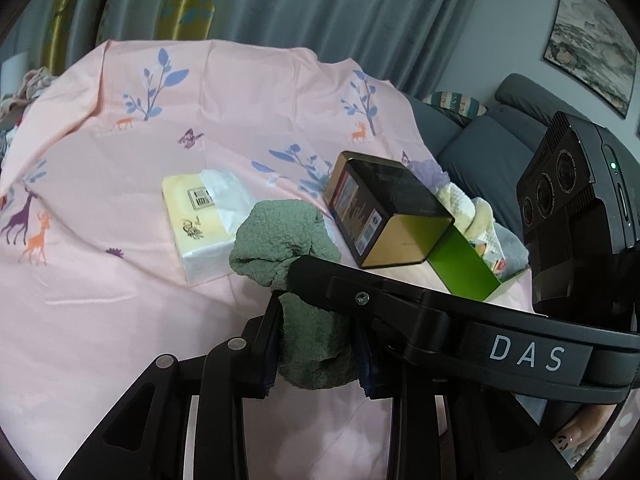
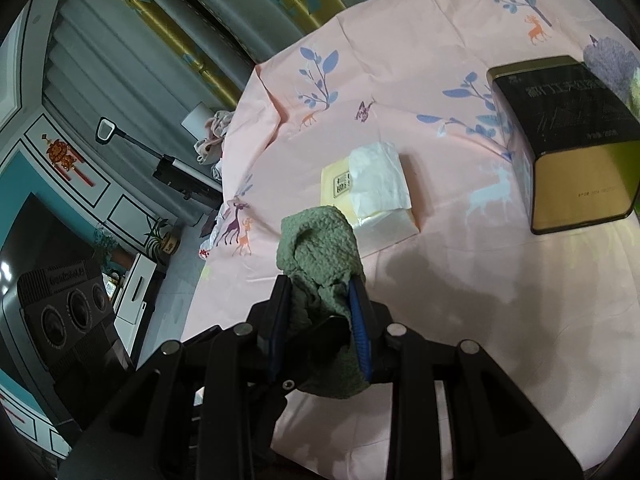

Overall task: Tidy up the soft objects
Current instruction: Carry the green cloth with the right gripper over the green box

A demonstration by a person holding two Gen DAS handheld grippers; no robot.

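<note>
The left gripper (image 1: 316, 344) and right gripper (image 2: 320, 320) both pinch one nubby green terry cloth (image 1: 284, 236), raised above the pink printed sheet (image 1: 120, 272). The step appears mid-carry; next likely needs moving toward the green open box (image 1: 468, 268).

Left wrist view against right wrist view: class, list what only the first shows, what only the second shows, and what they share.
Only the left wrist view: a grey sofa, a framed picture, and a green box holding pale cloths.

Only the right wrist view: a dark screen, potted plants and a red hanging ornament.

Both: the green towel clamped in each gripper, the tissue pack, the black and gold tin, and the pink sheet.
</note>
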